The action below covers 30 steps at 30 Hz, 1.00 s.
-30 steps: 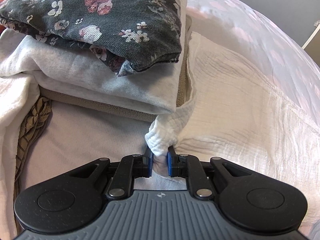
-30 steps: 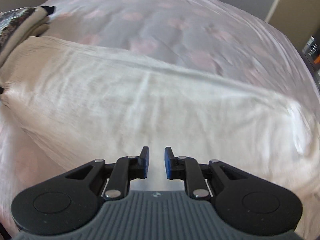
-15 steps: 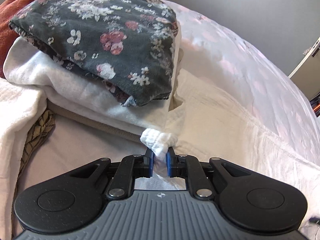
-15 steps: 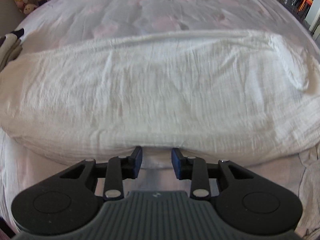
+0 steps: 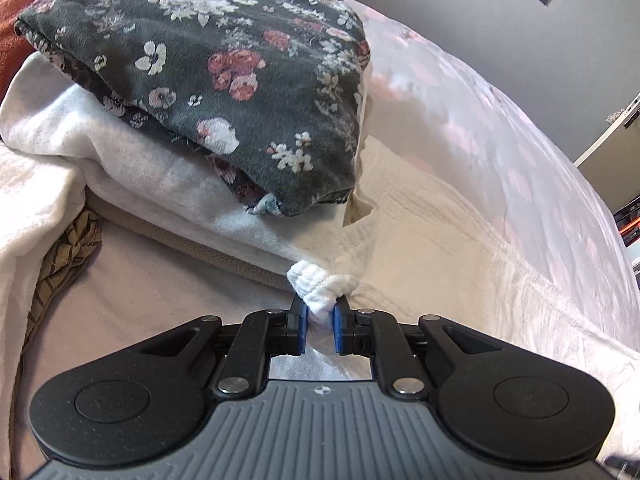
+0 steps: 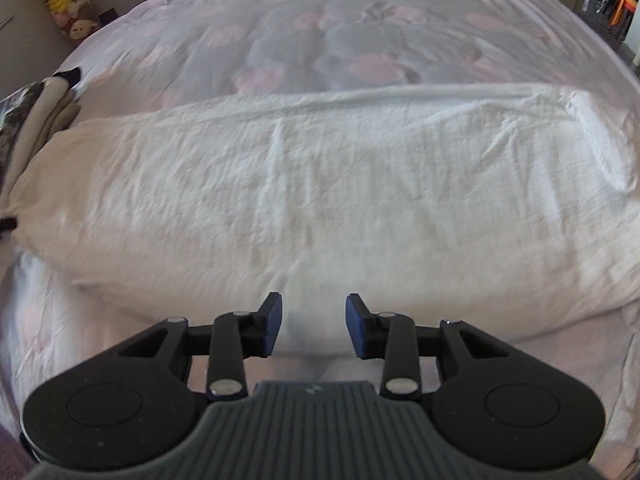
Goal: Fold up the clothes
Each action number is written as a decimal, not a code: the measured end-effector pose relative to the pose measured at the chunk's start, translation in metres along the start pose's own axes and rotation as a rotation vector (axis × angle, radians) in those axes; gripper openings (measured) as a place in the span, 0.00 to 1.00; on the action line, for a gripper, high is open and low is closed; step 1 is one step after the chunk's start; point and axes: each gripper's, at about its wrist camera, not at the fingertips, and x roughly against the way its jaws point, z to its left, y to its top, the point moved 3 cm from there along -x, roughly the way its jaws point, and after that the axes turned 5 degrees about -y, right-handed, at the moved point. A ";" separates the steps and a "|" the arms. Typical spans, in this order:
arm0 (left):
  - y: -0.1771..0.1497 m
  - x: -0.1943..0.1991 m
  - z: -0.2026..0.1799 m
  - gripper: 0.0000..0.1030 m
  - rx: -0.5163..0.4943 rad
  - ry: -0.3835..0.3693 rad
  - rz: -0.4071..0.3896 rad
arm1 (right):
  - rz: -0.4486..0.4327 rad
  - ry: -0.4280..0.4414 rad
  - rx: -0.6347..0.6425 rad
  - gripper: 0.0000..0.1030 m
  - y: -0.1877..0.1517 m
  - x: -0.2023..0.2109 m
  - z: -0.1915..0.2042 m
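On the bed [image 6: 360,40], left gripper [image 5: 320,322] pinched the white garment's [image 6: 320,200] corner, seemingly for folding; right gripper [image 6: 314,320] hung open, empty.

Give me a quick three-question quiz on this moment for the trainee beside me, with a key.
1. True or false: the left gripper is shut on a bunched corner of the white garment.
2. Multiple choice: the right gripper is A) shut on the garment's edge, B) open at the garment's near edge, C) shut on the bedspread.
3. Fill in: the top item of the folded stack is the dark ______ fabric.

Key
1. True: cloth is pinched between its blue pads.
2. B: the jaws stand apart with nothing between them.
3. Floral.
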 end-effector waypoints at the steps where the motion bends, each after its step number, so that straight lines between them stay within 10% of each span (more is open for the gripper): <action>1: 0.000 0.002 0.000 0.10 0.006 -0.009 -0.007 | 0.021 0.033 0.012 0.38 -0.016 -0.002 0.014; 7: 0.003 0.015 0.009 0.10 0.084 -0.083 -0.038 | 0.004 0.060 0.021 0.38 -0.058 -0.028 0.081; 12: 0.002 0.013 0.012 0.10 0.087 -0.079 -0.033 | -0.121 -0.113 0.134 0.44 -0.062 -0.045 0.118; 19: 0.002 0.013 0.011 0.10 0.073 -0.085 -0.033 | -0.316 -0.311 0.037 0.43 -0.048 -0.023 0.092; 30: 0.000 0.013 0.009 0.10 0.071 -0.090 -0.033 | -0.274 -0.266 0.078 0.43 -0.014 -0.004 0.063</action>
